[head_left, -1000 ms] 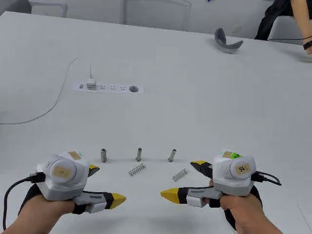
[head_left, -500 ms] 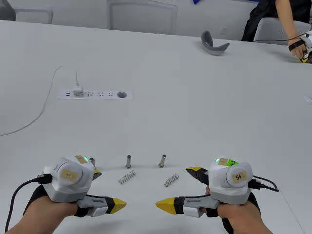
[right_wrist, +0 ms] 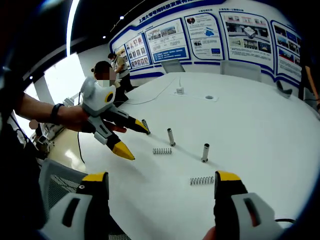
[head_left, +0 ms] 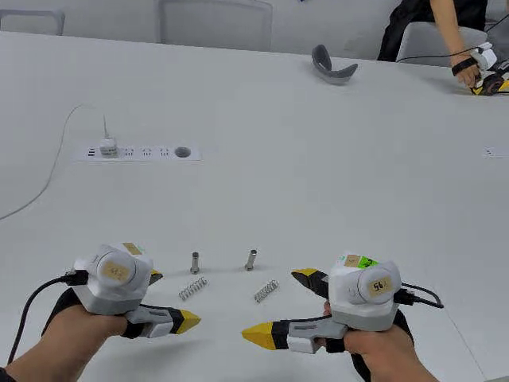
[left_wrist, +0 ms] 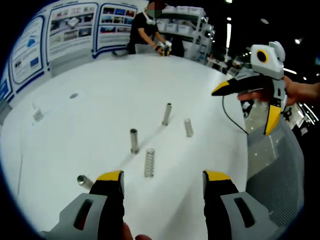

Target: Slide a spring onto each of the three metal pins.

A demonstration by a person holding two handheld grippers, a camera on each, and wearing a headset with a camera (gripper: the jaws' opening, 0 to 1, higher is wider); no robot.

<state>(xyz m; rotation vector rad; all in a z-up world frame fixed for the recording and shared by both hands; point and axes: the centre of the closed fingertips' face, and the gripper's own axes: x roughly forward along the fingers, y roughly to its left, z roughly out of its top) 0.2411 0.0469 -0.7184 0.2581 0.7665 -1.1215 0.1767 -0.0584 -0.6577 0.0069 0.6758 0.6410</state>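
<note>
Since the frame one second ago, the left gripper [head_left: 173, 298] has advanced toward the pin row and now covers the left pin [left_wrist: 84, 181] in the head view. The left hand holds it low over the white table [head_left: 318, 159], with its jaws pointing right and spread apart, holding nothing. The left pin stands just beside the left jaw's tip. Whether it carries a spring cannot be told.

The middle pin [head_left: 195, 262] and right pin [head_left: 251, 259] stand upright, bare and grey, ahead of both grippers. The left spring [head_left: 192, 288] and right spring [head_left: 266, 290] are short coils that lie flat on the table. Each lies just in front of its pin, between the two grippers and apart from every jaw.

The right hand holds the right gripper [head_left: 277, 304] level, with its jaws pointing left, spread wide and empty.
</note>
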